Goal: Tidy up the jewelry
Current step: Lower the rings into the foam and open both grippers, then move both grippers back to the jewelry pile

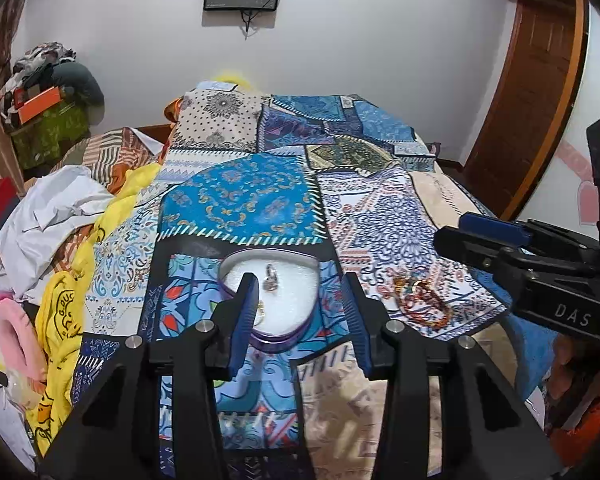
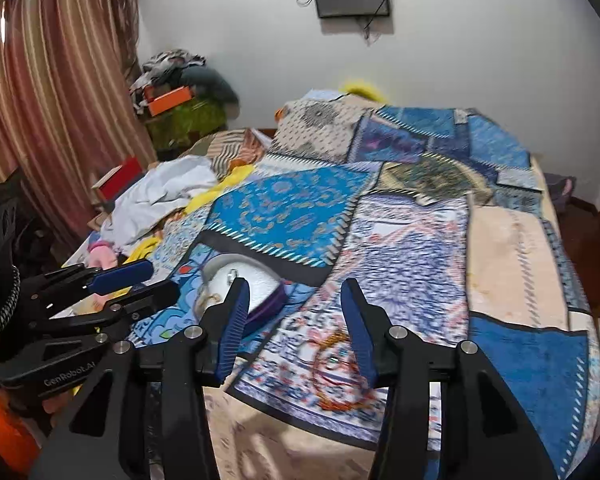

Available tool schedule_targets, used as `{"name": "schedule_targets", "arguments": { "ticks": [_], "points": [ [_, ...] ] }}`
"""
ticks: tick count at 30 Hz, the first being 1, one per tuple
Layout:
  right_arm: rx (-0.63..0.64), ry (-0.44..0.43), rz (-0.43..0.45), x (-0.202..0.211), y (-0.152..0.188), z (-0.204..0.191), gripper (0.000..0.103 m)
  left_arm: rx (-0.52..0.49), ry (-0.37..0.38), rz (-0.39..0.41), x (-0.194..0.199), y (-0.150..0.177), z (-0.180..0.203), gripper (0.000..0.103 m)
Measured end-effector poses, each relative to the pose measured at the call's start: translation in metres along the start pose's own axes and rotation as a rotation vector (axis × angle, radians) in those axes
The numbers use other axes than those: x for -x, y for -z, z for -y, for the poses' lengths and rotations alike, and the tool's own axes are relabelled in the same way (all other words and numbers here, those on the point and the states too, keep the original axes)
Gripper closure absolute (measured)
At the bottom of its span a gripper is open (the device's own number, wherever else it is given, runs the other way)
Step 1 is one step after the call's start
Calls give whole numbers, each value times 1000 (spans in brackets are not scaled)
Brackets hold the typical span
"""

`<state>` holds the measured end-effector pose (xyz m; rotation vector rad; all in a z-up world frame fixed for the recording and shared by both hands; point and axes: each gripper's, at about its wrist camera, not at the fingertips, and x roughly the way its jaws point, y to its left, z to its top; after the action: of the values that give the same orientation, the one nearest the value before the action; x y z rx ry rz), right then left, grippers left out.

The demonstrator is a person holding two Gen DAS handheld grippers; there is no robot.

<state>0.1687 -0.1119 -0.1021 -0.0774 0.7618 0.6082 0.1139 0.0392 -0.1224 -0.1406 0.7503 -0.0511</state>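
Note:
A purple heart-shaped jewelry box [image 1: 274,338] with a white foam lining sits on the patterned bedspread. A silver piece [image 1: 270,278] and a gold ring [image 1: 261,310] lie inside it. My left gripper [image 1: 300,312] is open and empty, its fingers on either side of the box. A pile of red and gold bangles [image 1: 422,300] lies on the bedspread right of the box. My right gripper [image 2: 298,332] is open and empty, just above the bangles [image 2: 336,372]. The box also shows in the right wrist view [image 2: 240,284], left of the right gripper.
The blue patchwork bedspread [image 1: 260,200] covers the bed. Crumpled white and yellow clothes [image 1: 60,216] lie along the left side. A wooden door [image 1: 532,92] stands at the right. A clutter pile with an orange box [image 1: 40,104] sits at the back left.

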Motion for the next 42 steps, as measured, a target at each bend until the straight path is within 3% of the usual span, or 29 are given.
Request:
{"name": "schedule_targets", "arguments": {
  "ticks": [12, 28, 42],
  "points": [
    [-61, 93, 11, 26, 21, 45, 59, -66, 60, -38, -13, 0, 45, 55],
    [-105, 90, -112, 3, 60, 73, 59, -125, 70, -225, -76, 29, 60, 55],
    [-121, 80, -143, -9, 66, 81, 59, -151, 114, -216, -102, 20, 77, 54]
  ]
}}
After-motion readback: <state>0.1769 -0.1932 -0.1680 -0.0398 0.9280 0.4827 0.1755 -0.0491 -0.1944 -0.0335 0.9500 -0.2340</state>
